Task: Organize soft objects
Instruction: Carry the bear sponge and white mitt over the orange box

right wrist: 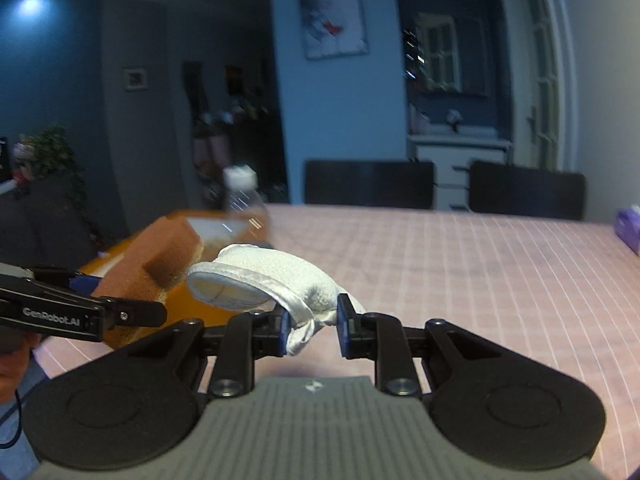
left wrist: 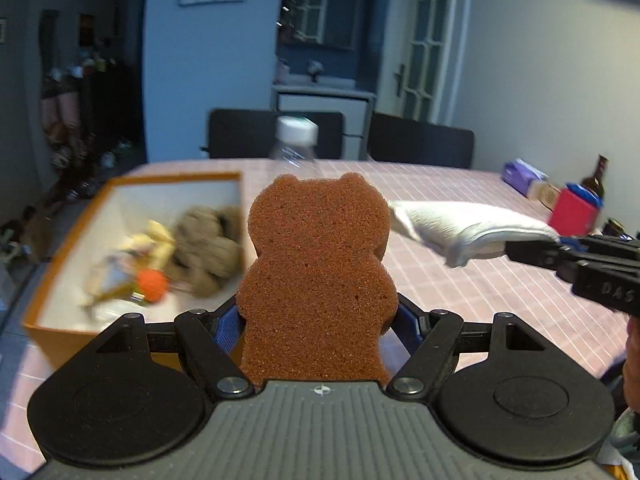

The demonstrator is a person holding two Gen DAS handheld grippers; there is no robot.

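Observation:
A brown bear-shaped sponge [left wrist: 316,264] stands upright between the blue pads of my left gripper [left wrist: 318,320], which is shut on it above the table. The same sponge [right wrist: 160,256] shows at the left of the right wrist view, with the left gripper [right wrist: 120,312] on it. My right gripper [right wrist: 314,330] is shut on a white soft pouch [right wrist: 264,280], pinching its near end. That pouch [left wrist: 460,226] hangs over the table to the right of the sponge, with the right gripper [left wrist: 536,250] on it. An orange box [left wrist: 132,180] at the left holds a brown plush toy [left wrist: 208,248] and other soft items.
A clear plastic bottle [left wrist: 296,140] with a white cap stands behind the sponge. A purple tissue pack [left wrist: 520,176], a red container [left wrist: 574,210] and a dark bottle [left wrist: 596,178] stand at the table's right edge. Two dark chairs [left wrist: 420,140] stand behind the pink checked tablecloth [left wrist: 460,300].

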